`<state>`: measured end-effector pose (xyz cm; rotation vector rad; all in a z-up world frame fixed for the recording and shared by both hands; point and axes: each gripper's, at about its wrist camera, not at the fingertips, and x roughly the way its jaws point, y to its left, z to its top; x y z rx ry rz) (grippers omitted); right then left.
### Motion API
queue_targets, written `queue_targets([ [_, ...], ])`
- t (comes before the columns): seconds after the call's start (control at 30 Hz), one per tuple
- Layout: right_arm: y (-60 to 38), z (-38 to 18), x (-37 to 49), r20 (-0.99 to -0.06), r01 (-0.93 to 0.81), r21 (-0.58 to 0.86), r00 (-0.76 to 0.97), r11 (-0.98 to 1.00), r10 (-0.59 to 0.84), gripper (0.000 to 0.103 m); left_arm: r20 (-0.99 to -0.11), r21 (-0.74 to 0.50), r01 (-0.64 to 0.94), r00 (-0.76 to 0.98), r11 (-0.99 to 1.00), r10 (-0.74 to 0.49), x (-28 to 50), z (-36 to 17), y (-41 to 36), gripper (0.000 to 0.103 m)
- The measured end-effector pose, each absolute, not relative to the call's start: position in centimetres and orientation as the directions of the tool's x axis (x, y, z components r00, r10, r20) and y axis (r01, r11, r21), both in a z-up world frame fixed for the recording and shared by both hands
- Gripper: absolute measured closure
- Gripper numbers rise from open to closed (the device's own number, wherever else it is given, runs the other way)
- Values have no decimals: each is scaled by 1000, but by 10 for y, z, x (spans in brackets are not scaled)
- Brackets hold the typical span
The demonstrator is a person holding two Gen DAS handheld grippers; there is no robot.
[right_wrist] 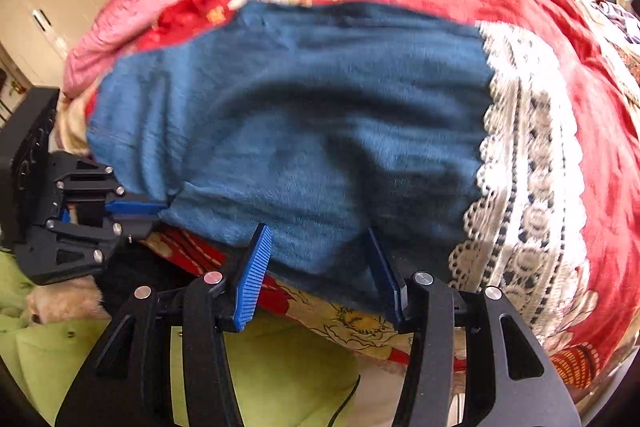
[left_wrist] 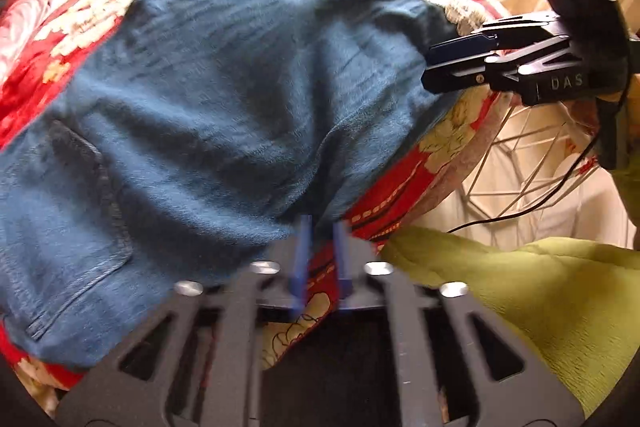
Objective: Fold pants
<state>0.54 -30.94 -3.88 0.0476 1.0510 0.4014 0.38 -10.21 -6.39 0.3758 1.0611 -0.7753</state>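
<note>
We are looking down the left gripper (left_wrist: 322,255) first: its blue fingers (left_wrist: 303,251) are standing narrow, only a slim gap between them, and their tips are meeting the hem of the blue pants (left_wrist: 224,99) at six o'clock in the left wrist view, though motion blur is keeping us from telling whether any cloth is actually pinched. From the right wrist camera the same gripper is showing at nine o'clock, its tips touching the pants' edge. Over on the right gripper (right_wrist: 320,267), the ribbed blue pads (right_wrist: 254,279) are standing wide apart, and a fold of the pants is bulging down between them at six o'clock; the cloth is brushing the inner faces, but the fingers are not closing on it. In the left view that right gripper (left_wrist: 430,67) is reaching in from three o'clock, and its tips are lying against the far edge of the denim, too edge-on to judge the gap there. The pants are spreading across the middle of both views on a red floral blanket (right_wrist: 540,11), with a white lace strip (right_wrist: 520,155) running beside them at three o'clock. The pants' left end is running out of the left view at nine o'clock. A green cloth (left_wrist: 520,291) is filling five o'clock, and a wire frame (left_wrist: 520,167) behind it is partly hidden by the right gripper's body.
</note>
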Motion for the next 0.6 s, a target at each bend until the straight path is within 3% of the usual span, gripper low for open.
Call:
queue_targets([
  [0.13,-342,-1,9,-746,-256,245,566,935,351,55,-842,-130,699,297,703,-451,12,-36,-79,61],
  [0.2,-369,11,23,-715,-187,264,621,946,322,55,-819,-124,649,360,751,-447,32,-19,-66,45],
  [0.27,-393,16,40,-709,-122,271,645,955,283,55,-800,-130,574,421,808,-427,62,-4,-54,40],
  [0.4,-435,8,87,-729,-33,275,645,961,231,55,-775,-237,476,434,847,-460,126,12,-48,37],
  [0.6,-447,-28,137,-780,-53,320,552,946,294,56,-821,-200,433,415,879,-391,183,-10,-65,37],
])
